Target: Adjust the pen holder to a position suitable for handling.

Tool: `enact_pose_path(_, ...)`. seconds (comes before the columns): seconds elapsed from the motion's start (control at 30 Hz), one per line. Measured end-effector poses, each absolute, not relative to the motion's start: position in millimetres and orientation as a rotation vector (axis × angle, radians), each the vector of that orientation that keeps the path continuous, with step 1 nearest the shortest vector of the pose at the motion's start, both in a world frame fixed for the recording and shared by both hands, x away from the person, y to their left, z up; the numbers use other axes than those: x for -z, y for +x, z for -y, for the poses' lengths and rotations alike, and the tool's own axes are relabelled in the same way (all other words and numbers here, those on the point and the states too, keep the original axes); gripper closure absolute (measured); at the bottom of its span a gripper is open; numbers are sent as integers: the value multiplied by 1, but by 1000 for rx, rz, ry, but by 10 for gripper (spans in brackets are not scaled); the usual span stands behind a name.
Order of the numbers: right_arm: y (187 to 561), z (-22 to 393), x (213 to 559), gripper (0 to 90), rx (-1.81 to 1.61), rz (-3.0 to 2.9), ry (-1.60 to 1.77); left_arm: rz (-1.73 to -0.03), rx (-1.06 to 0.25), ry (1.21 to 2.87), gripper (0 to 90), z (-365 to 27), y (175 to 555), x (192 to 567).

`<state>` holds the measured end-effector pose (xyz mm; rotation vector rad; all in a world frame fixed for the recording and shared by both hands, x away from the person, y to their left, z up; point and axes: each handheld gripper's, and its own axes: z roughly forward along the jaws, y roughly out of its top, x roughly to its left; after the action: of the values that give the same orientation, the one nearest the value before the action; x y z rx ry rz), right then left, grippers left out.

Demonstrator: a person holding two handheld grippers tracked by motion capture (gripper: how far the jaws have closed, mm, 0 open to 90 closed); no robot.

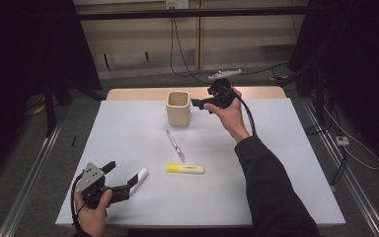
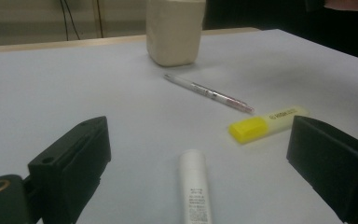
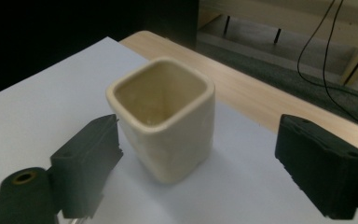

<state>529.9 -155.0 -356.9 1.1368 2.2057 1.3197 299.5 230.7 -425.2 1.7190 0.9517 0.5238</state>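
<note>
- Left gripper (image 1: 122, 178) low near the front left corner of the table (image 1: 286, 197), jaws spread wide and empty.
- White tube (image 1: 139, 179) lying flat on the surface just ahead of those jaws, in line with the gap between them, apparently untouched; near end cut off by the bottom edge of the left gripper view.
- Right gripper (image 1: 195, 103) raised near the far edge, jaws wide apart, nothing pinched, pointing at the cream cup (image 1: 178, 108).
- Cup upright near the middle of the far edge, on the white sheet just short of the bare wooden strip; in the right gripper view beyond the two jaws, close by the left one, contact hard to judge.
- Pen (image 1: 175, 145) and yellow highlighter (image 1: 185, 169) flat mid-table, well apart from both grippers.
- Wide bare room along the right edge and the front right corner.
- Cup's inside dim, contents not made out.
</note>
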Motion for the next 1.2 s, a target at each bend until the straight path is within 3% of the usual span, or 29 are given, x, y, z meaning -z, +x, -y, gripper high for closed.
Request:
enact_pose_path(0.57, 596, 113, 374, 330, -1134, -2332, 1120, -939, -496, 1752, 60, -229, 301, 427)
enact_pose_path(0.6, 602, 107, 374, 381, -1147, -2336, 1130, -939, -496, 1748, 60, -229, 301, 427)
enact_pose_path(1.03, 619, 100, 395, 653, -1106, -2436, 1114, -937, -477, 1759, 60, -229, 301, 427)
enact_pose_path(1.2, 618, 97, 393, 699, -1081, -2450, 1090, -944, -471, 1757, 60, -229, 300, 428)
